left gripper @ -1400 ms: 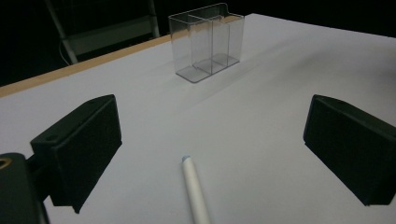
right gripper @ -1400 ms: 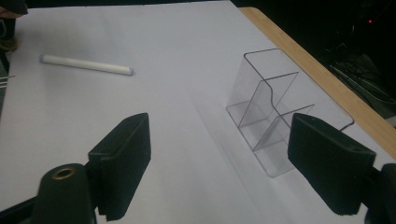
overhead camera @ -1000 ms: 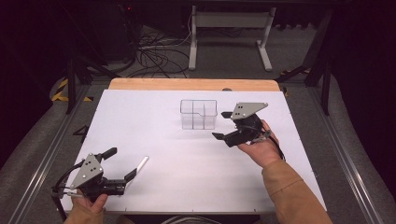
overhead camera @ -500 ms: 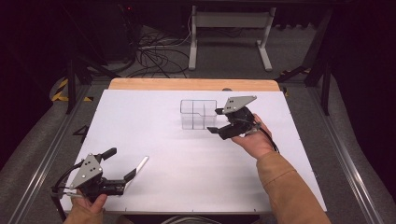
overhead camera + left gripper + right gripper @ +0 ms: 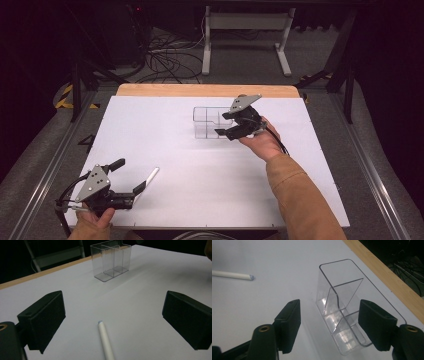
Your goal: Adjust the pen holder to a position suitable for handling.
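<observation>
My right gripper [image 5: 223,124], jaws just closing but clear of its walls, straddles the clear organizer [image 5: 207,122] right of frame centre; my left gripper [image 5: 131,177], released, brackets the white pen [image 5: 151,175] at lower left.

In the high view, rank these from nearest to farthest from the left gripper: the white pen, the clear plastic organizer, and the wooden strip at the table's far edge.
1. The white pen, lying just off the left gripper, between its open jaws.
2. The clear plastic organizer, farther up the table toward the right, at the right gripper.
3. The wooden strip, along the table's far edge, beyond the organizer.
</observation>
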